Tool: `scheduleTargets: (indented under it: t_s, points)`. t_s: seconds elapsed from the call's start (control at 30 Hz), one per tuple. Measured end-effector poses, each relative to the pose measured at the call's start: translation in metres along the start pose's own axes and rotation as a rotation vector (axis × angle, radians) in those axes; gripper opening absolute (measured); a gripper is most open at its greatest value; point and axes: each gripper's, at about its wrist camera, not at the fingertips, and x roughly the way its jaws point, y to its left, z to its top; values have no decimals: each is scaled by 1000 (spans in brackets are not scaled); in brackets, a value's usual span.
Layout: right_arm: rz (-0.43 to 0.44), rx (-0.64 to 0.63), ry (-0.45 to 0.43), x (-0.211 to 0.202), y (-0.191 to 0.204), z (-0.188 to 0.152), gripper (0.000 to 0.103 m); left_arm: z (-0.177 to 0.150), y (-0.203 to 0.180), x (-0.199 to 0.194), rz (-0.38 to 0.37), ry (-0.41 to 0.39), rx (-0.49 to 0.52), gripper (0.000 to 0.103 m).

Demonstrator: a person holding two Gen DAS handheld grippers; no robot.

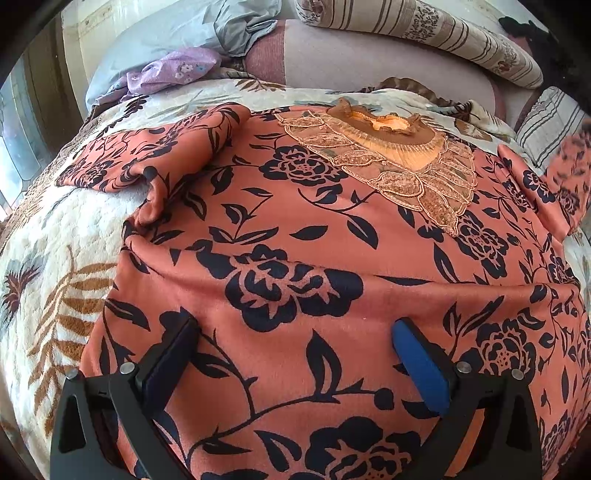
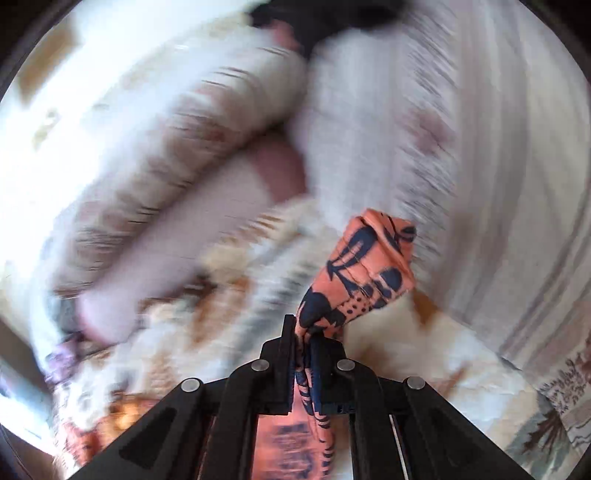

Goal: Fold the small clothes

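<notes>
Spread wide, the left gripper hovers over the top lying flat on the blanket. Beside the collar, the right gripper pinches a sleeve; it should carry that across smoothly, keeping it taut.

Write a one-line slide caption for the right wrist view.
Right gripper clamps a fold of the orange floral garment.

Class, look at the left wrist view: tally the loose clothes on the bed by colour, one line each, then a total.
Orange floral top: 1
Purple floral garment: 1
Grey garment: 1
Total: 3
</notes>
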Motion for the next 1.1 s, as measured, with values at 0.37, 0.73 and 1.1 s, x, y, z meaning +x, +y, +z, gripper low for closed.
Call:
scheduleTargets:
  t_s: [0.37, 0.73, 1.1]
  points:
    - [510, -181, 89, -49, 254, -133, 27, 2, 36, -17, -123, 0, -194, 103]
    - [338, -38, 354, 19, 150, -282, 96, -6, 111, -37, -199, -87, -587, 103]
    - [173, 107, 99, -196, 30, -306, 96, -11, 91, -65, -18, -283, -474, 103]
